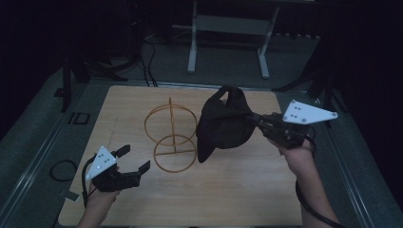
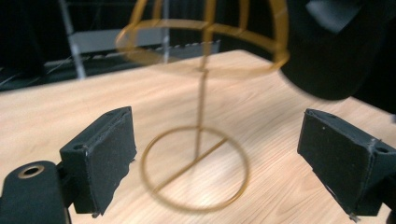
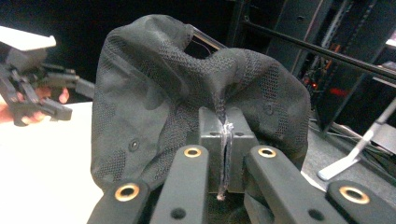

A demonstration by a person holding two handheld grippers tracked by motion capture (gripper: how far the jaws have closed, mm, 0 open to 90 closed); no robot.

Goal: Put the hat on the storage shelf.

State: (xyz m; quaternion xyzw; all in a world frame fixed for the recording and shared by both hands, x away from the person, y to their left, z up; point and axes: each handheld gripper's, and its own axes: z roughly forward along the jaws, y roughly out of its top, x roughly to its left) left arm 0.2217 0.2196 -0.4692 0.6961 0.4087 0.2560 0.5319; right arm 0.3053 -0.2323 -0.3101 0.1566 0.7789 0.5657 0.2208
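Pinching a black cap (image 1: 223, 124) tight, the right gripper (image 1: 254, 119) holds it above the surface (image 1: 237, 190) — at 3 o'clock from the gold wire stand (image 1: 172, 138). The left gripper (image 1: 133, 159) waits — fingers wide.

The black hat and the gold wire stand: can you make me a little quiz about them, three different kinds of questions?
1. True or false: the right tongs are pinching the black hat.
2. Which tongs are open? A) left tongs B) right tongs
3. Fill in: the gold wire stand stands on the wooden ____.

Key:
1. True. The right gripper view has the jaws closed on a fold of the hat's fabric.
2. A. The left jaws stand wide apart, holding nothing.
3. Table. The stand is upright, beside the hat, which is lifted next to it.
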